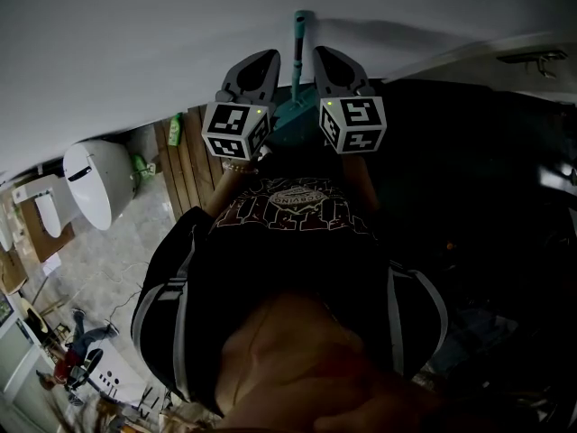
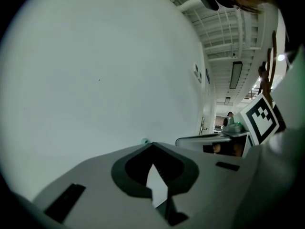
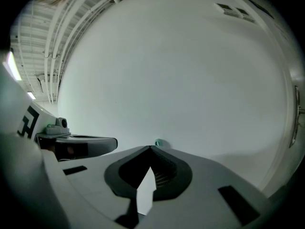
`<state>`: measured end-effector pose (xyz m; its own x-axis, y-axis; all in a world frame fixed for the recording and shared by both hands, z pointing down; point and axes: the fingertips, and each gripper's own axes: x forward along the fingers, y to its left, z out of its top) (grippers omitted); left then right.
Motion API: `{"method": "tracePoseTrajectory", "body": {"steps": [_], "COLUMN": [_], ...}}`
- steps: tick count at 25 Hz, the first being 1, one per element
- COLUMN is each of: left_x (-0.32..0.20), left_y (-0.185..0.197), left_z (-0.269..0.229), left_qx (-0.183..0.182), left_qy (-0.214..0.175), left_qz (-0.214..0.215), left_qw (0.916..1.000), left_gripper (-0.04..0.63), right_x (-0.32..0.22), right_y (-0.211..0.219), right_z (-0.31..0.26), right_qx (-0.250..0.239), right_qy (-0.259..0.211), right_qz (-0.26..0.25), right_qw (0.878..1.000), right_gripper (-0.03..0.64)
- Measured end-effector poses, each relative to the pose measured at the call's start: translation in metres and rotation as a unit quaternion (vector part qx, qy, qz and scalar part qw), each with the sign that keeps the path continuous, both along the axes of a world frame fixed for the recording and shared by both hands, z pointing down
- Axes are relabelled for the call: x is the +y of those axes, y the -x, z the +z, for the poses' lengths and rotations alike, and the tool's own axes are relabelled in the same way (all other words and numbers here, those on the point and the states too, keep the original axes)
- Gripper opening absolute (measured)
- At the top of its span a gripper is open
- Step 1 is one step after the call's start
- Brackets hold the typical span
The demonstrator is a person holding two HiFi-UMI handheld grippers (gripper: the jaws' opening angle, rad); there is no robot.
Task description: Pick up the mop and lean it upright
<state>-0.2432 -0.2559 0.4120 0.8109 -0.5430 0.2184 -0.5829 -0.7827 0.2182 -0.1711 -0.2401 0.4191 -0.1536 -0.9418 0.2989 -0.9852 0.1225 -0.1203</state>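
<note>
Wall (image 1: 135,43) is taking up most of the scene, plain white, and it's filling nearly all of both gripper views too. Over on the left of the head view a white toilet (image 1: 95,183) is sitting on pale tile (image 1: 108,269), with a strip of wood planks (image 1: 185,161) running beside it. Can't tell from this angle whether anything is in the bowl.

Both grippers are hanging out in front of the person's black shirt (image 1: 288,242), pointing at the wall, side by side with a gap between them. In its own view the left gripper (image 1: 269,57) is sitting with its jaws pinched together at the tips and nothing between them. The right gripper (image 1: 321,52) is doing the same thing: jaws closed tip to tip, holding nothing. Neither one is looking like it's touching anything.

As for the mop (image 1: 299,61), it's standing upright against the wall. Its teal handle is running up through the gap between the two grippers, apart from both, and the top end is resting on the wall just past their tips. The teal head (image 1: 290,120) is peeking out lower down between the marker cubes (image 1: 236,129). In each gripper view, only a tiny teal bit is poking up just over the closed jaw tips, against the white wall.
</note>
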Motion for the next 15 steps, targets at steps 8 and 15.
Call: {"method": "tracePoseTrajectory", "body": {"steps": [8, 15], "left_x": [0.0010, 0.0036], "left_y": [-0.0017, -0.0022], "left_z": [0.0009, -0.0006], "left_qx": [0.001, 0.004], "left_qy": [0.000, 0.002], "left_qz": [0.001, 0.003], "left_qw": [1.0000, 1.0000], "left_gripper": [0.038, 0.038], "right_x": [0.0020, 0.0030], "right_y": [0.0019, 0.0038], "right_z": [0.0015, 0.0011], "right_qx": [-0.005, -0.005], "right_qy": [0.000, 0.000], "right_qz": [-0.002, -0.007], "right_qw": [1.000, 1.000], "right_gripper": [0.020, 0.020]}}
